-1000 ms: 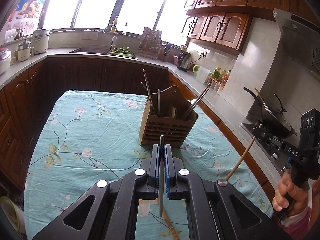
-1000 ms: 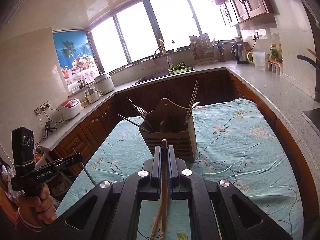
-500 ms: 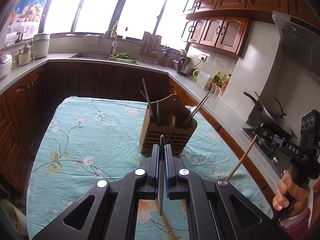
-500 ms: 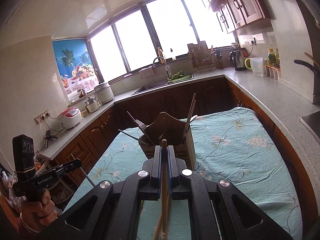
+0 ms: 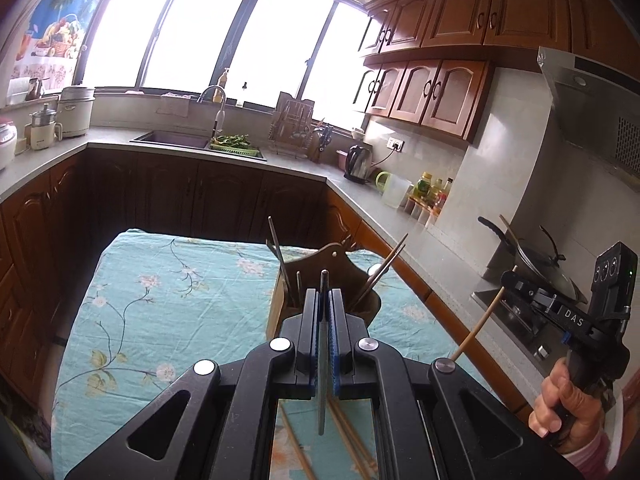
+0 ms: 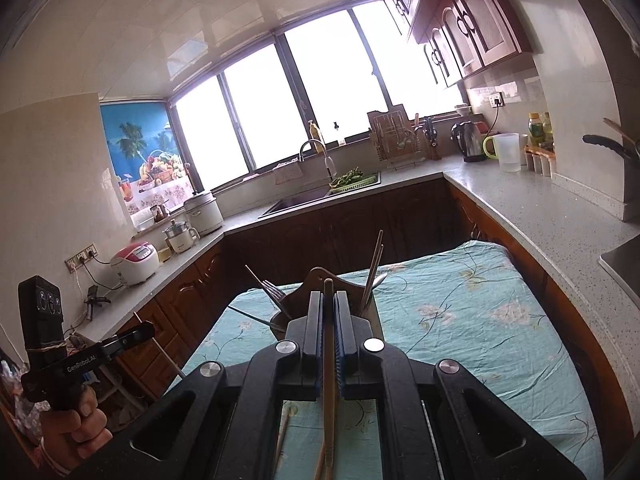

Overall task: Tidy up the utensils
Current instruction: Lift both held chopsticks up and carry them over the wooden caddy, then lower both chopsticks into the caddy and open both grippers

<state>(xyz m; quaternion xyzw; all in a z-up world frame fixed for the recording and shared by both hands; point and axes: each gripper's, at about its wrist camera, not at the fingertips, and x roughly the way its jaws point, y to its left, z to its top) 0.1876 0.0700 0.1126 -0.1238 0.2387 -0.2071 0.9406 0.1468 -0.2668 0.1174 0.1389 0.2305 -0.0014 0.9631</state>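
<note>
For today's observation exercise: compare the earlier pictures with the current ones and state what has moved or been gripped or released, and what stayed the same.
Both grippers have risen and come nearer the wooden holder, which now sits lower in each view. Nothing was taken or let go: the left gripper stays shut on a metal chopstick, the right gripper on a wooden chopstick. The holder, its utensils and the loose chopsticks on the tablecloth have not moved.

Bright bay windows (image 5: 208, 28) far; dark wood cabinets (image 5: 436, 92) right; grey U-shaped counter (image 6: 540, 208); sink (image 5: 172, 140) below windows.

wooden slatted utensil holder (image 5: 288, 312); matt cotton tablecloth (image 5: 168, 300); glossy metal chopstick (image 5: 322, 360); wooden chopstick (image 6: 329, 380).
</note>
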